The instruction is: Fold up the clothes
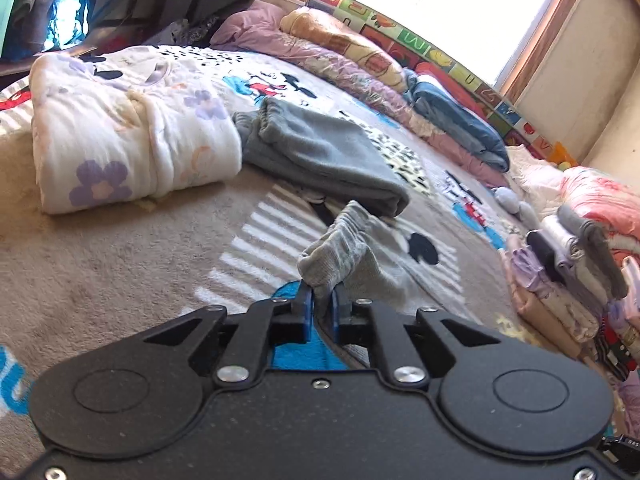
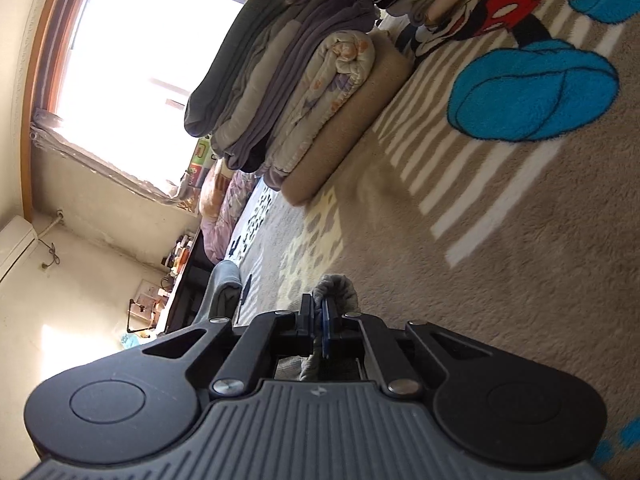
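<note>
On cartoon rug (image 1: 120, 280), both tools pinch grey garment (image 1: 340, 256); folded stack (image 2: 288, 92) nearby

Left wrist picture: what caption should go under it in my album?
Left gripper pinches a grey garment's cuff above a cartoon rug.

Both hand-held grippers (image 1: 320, 300) (image 2: 318, 320) clamped.

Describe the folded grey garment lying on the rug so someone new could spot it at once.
Start at the cartoon-print rug in the left wrist view and find the big white quilted bundle with purple flowers. Touching that bundle's right edge lies the folded grey garment, elastic waistband at its far end. Unlike the grey cloth pinched in the left gripper, it lies flat and free.
</note>
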Tool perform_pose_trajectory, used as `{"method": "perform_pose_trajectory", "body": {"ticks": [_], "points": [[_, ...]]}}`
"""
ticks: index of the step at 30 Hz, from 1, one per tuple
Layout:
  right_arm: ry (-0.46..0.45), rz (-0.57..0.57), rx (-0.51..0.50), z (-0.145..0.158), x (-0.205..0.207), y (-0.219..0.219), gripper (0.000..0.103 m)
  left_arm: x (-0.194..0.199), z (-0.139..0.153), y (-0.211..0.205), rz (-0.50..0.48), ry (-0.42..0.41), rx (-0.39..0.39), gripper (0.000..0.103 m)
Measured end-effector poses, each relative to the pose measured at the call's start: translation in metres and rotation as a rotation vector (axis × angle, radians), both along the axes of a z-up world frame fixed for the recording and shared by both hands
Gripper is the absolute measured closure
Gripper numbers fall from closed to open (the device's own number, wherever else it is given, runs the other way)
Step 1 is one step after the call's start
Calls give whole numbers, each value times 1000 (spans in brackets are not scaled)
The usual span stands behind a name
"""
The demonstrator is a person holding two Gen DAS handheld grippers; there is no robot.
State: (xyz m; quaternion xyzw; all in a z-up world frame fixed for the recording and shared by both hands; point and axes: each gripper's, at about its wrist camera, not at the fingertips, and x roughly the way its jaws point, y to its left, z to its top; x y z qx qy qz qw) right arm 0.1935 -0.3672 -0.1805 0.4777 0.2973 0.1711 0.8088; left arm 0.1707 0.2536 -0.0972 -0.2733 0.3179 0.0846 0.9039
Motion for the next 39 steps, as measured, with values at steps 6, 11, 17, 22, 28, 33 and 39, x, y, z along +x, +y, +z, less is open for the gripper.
{"method": "perform_pose_trajectory", "body": {"ticks": [6,11,17,22,28,33,39], "points": [[4,-18,-53,-5,6,11,97,-5,-3,-2,-14,-42,-7,97],[6,16,-126,1,8,11,97,10,2,-9,-45,9,108,84],[-66,7,-265,22,-12,11,89,0,9,-27,-105,60,377,59],[-195,228,-560,56,-4,47,80,23,25,-48,-324,4,435,59],[-262,481,-772,72,17,101,64,61,16,-76,-585,56,513,59],[-240,578,-842,65,31,118,59,80,7,-70,-591,102,544,60],[-224,623,-875,55,37,123,59,88,-7,-56,-606,162,611,62]]}}
